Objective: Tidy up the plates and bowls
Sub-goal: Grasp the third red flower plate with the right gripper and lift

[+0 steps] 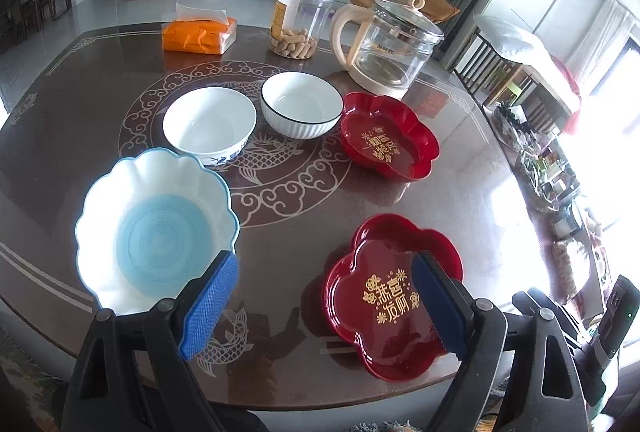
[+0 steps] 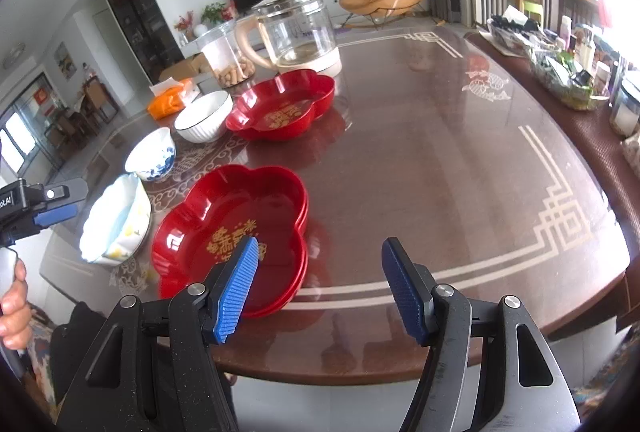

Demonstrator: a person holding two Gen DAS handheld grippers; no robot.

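Both claws stood with their jaws apart and held nothing. The left gripper (image 1: 324,296) hovered over the near edge of the table (image 1: 460,199), between the scalloped blue bowl (image 1: 156,232) on the left and the stacked red plates (image 1: 394,292) on the right. The right gripper (image 2: 320,284) hovered just right of that stack. One single red plate (image 1: 390,133) lay farther, beside the ribbed white bowl (image 1: 302,103) and the blue-patterned bowl (image 1: 210,123). The stacking step seemed half done; next probably the far red plate should be gripped by its rim and brought onto the stack.
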